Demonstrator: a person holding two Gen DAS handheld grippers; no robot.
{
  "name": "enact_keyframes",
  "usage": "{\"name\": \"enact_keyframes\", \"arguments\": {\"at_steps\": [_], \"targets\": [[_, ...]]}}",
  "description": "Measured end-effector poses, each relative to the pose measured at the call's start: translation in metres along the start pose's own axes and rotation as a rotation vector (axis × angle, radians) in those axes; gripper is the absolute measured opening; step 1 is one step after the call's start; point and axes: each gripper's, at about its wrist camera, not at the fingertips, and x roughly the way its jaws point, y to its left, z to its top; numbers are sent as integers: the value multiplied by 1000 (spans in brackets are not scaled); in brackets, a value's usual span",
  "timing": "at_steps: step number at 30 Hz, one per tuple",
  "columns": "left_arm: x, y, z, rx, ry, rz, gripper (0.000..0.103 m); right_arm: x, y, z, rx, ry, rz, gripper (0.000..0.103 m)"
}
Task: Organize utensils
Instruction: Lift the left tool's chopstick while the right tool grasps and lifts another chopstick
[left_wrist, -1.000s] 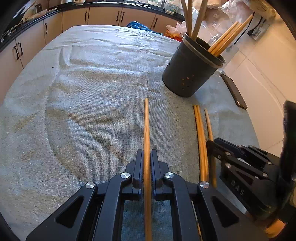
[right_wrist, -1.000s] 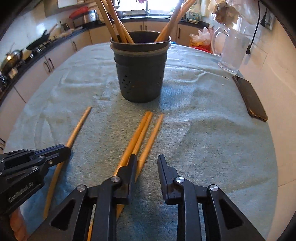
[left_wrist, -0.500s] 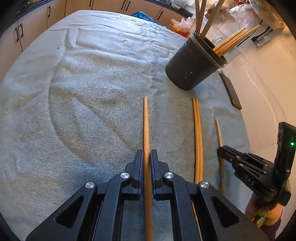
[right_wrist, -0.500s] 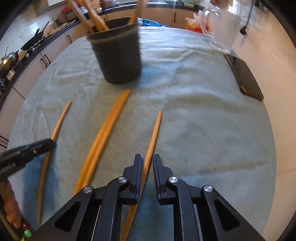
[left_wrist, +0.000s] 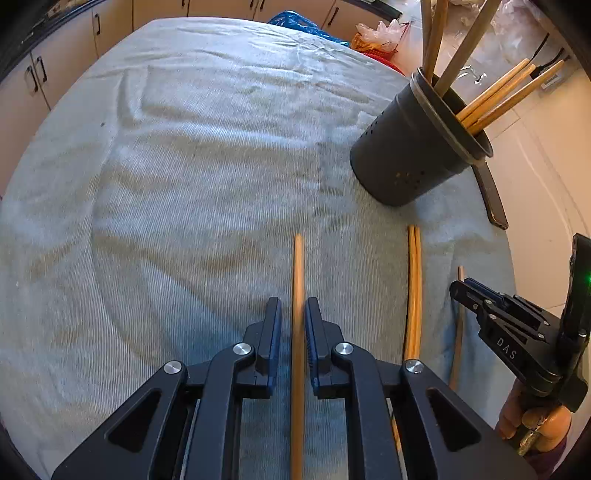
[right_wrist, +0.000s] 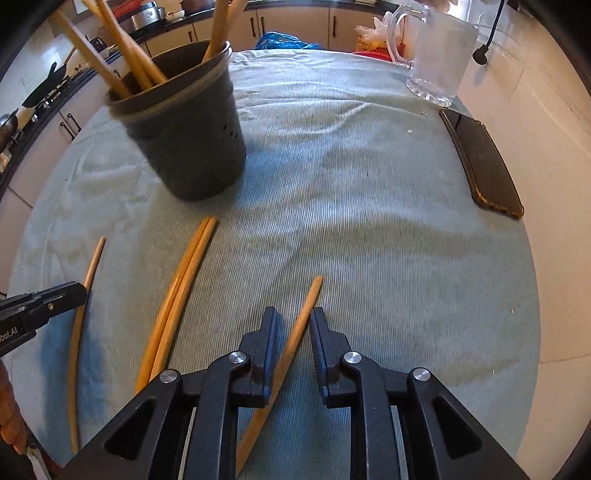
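Note:
A dark utensil holder (left_wrist: 410, 155) with several wooden sticks in it stands on the grey-green cloth; it also shows in the right wrist view (right_wrist: 184, 136). My left gripper (left_wrist: 292, 306) straddles one wooden stick (left_wrist: 297, 266) that lies on the cloth, with small gaps to each jaw. My right gripper (right_wrist: 292, 315) is open around another wooden stick (right_wrist: 304, 310), which lies slanted between the jaws. A pair of sticks (right_wrist: 181, 288) lies side by side between the two grippers; the pair also shows in the left wrist view (left_wrist: 414, 280). The right gripper (left_wrist: 458, 290) shows at the left view's right edge.
A dark phone (right_wrist: 480, 162) lies near the right edge of the table. A clear glass jug (right_wrist: 436, 59) stands at the far right. Kitchen cabinets (left_wrist: 66, 62) run behind the table, and plastic bags (right_wrist: 284, 40) sit at its far end.
My left gripper has opened slightly around its stick and drawn back along it. My right gripper has opened wider around its stick. Both views have shifted a little.

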Motion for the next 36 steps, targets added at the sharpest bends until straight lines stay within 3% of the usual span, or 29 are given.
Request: {"name": "enact_keyframes", "arguments": {"at_steps": [6,8,9,12,17,27,36], "targets": [[2,-4,4,39,-38,5,12,-1,3,0,11,-37,-12,19],[1,-8,2,70,-58,17,11,-3,8,-4,-2,-62,-27,10],[1,-10,1,88,-71,26,5,-3,10,-6,-6,-80,-33,9],[-4,-10,-2,81,-99,17,5,-9,8,-10,28,-110,28,6],[-42,-13,-8,90,-202,9,5,-43,2,-17,54,-224,108,6],[-126,-46,-38,186,-431,-6,5,-110,-11,-31,83,-433,158,6],[-166,-62,-70,241,-536,10,5,-157,-16,-54,72,-543,169,6]]}}
